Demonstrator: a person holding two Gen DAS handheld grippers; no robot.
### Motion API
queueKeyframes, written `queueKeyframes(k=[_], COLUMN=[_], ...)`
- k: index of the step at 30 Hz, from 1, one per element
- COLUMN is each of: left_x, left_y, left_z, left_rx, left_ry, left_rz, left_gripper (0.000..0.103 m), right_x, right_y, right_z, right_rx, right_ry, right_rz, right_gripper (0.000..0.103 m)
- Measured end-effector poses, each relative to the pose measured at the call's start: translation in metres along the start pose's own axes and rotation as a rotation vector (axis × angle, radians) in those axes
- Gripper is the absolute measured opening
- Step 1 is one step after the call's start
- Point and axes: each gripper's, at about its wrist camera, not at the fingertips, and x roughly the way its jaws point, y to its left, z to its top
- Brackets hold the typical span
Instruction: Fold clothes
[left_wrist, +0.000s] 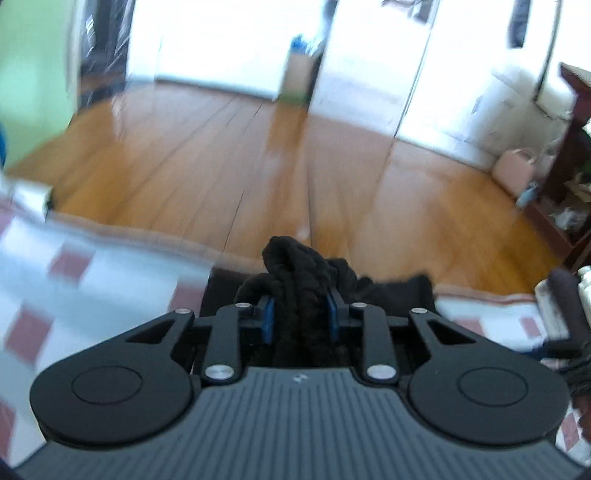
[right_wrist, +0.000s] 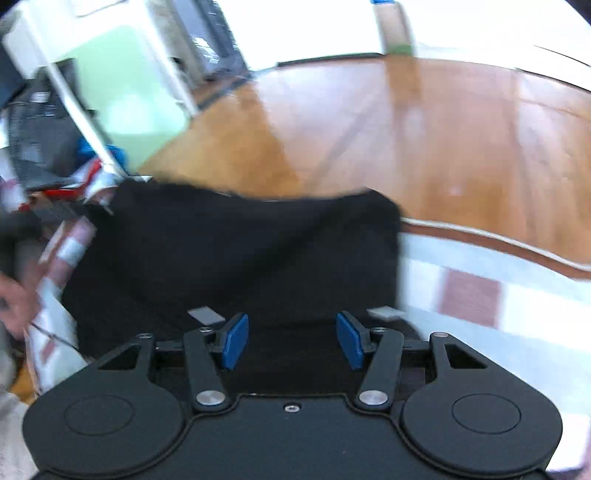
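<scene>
The left gripper (left_wrist: 301, 314) has its fingers pinching a bunched fold of black garment (left_wrist: 306, 273) at lower centre; a thin bite on soft, nubbly knit could slip. The right gripper (right_wrist: 291, 341) has fingers spread, empty, above the cloth, which lies on a smooth checked cloth-covered worktop (right_wrist: 480, 295).

1 black garment (right_wrist: 236, 251) lies on 1 checked cloth (right_wrist: 469, 295). 2 tongs show: the left tongs (left_wrist: 301, 317) and the right tongs (right_wrist: 291, 341). 1 pink bag (left_wrist: 515, 170) sits on the floor (left_wrist: 221, 147).
</scene>
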Motion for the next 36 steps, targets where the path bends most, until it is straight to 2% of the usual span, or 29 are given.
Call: queueKeyframes(k=[2,5,7,9,11,14,17,19,21,23,26,29,33,35,36], left_x=[0.022,0.073,0.081,0.090,0.084,0.062,0.037,0.024,0.021,0.026,0.050,0.063,0.053,0.043,0.036], left_y=[0.008,0.037,0.041,0.045,0.045,0.048,0.045,0.044,0.047,0.051,0.050,0.063,0.063,0.061,0.065], left_z=[0.009,-0.005,-0.017,-0.029,-0.024,-0.020,-0.022,-0.023,-0.025,-0.030,-0.044,-0.057,-0.049,-0.045,-0.044], left_rx=[-0.010,-0.097,-0.090,-0.083,-0.087,-0.139,-0.111,-0.096,-0.120,-0.165,-0.147,-0.207,-0.197,-0.211,-0.248], left_ry=[0.038,0.161,0.153,0.146,0.150,0.138,0.134,0.133,0.145,0.177,0.256,0.272,0.273,0.285,0.283], left_rz=[0.033,0.084,0.109,0.133,0.137,0.112,0.148,0.160,0.133,0.088,0.165,0.150,0.156,0.167,0.159], left_gripper=[0.026,0.028,0.035,0.036,0.038,0.041,0.053,0.058,0.058,0.058,0.063,0.067,0.067,0.068,0.067], right_x=[0.000,0.003,0.006,0.007,0.008,0.010,0.001,-0.005,-0.007,0.000,0.020,0.025,0.018,0.014,0.011], right_y=[-0.013,-0.016,-0.004,0.005,0.008,-0.003,0.001,0.012,0.023,0.025,0.028,0.038,0.036,0.039,0.040], right_z=[-0.012,-0.036,-0.051,-0.060,-0.065,-0.054,-0.047,-0.042,-0.037,-0.034,-0.042,-0.060,-0.072,-0.075,-0.076], right_rx=[0.024,0.046,0.014,-0.032,-0.067,-0.006,-0.016,-0.090,-0.154,-0.157,-0.175,-0.232,-0.253,-0.300,-0.317], right_ry=[0.024,0.056,0.072,0.095,0.115,0.145,0.100,0.061,0.034,0.026,0.051,0.066,0.107,0.128,0.136], right_rz=[-0.023,-0.028,-0.043,-0.057,-0.063,-0.042,-0.075,-0.094,-0.094,-0.078,-0.074,-0.110,-0.115,-0.163,-0.197], right_gripper=[0.059,0.059,0.058,0.058,0.058,0.058,0.058,0.058,0.058,0.058,0.059,0.060,0.061,0.061,0.061])
